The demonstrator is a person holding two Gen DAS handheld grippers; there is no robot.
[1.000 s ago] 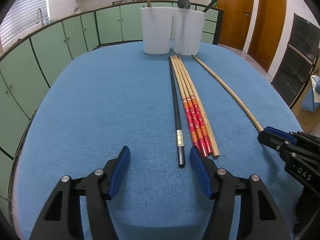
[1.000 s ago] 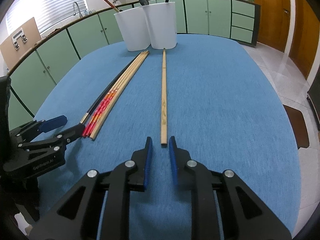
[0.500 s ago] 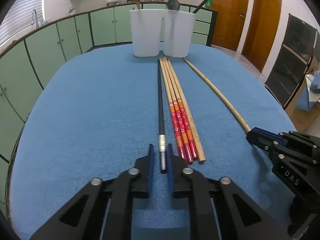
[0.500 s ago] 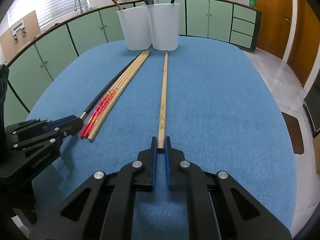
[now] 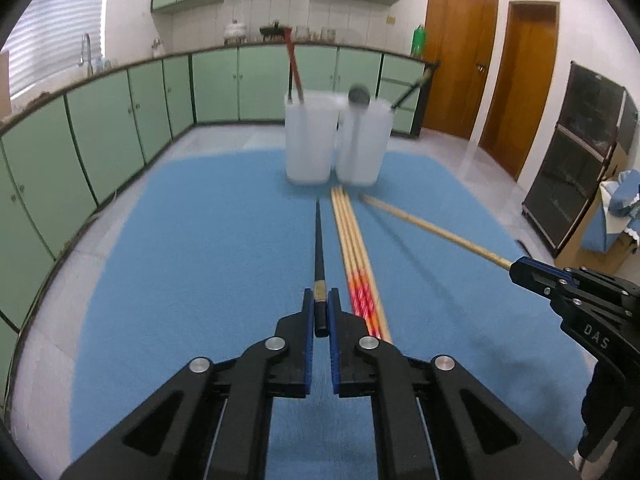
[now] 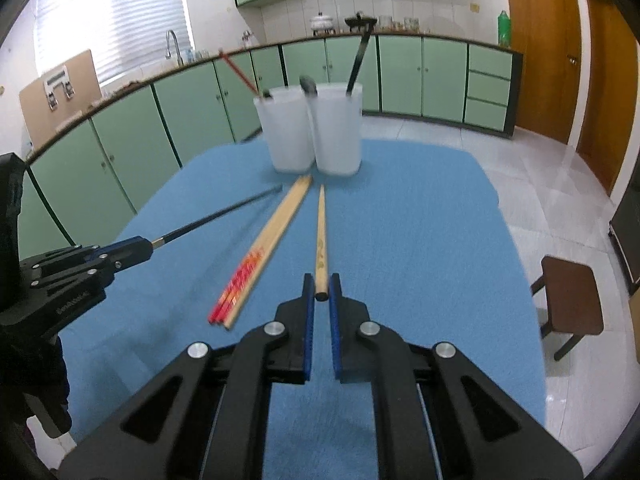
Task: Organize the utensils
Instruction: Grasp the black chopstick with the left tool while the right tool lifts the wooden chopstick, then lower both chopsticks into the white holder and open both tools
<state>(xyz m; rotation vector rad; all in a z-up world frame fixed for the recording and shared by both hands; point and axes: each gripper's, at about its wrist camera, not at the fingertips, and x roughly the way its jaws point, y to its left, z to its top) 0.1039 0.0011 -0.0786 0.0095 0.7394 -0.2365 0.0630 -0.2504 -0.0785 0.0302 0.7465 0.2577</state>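
I had the blue cloth-covered table (image 5: 192, 264) below me, with two white translucent plastic utensil tubs (image 5: 308, 140) side by side at twelve o'clock, each holding a few utensils. A bundle of tan wooden chopsticks with red patterned ends (image 5: 356, 256) lay flat between my tools. My left gripper (image 5: 320, 312) was clamped on the near end of a slim black chopstick (image 5: 319, 248), its tip toward twelve. My right gripper (image 6: 321, 294) was clamped on a single plain light-wood chopstick (image 6: 321, 236), also pointing toward twelve.
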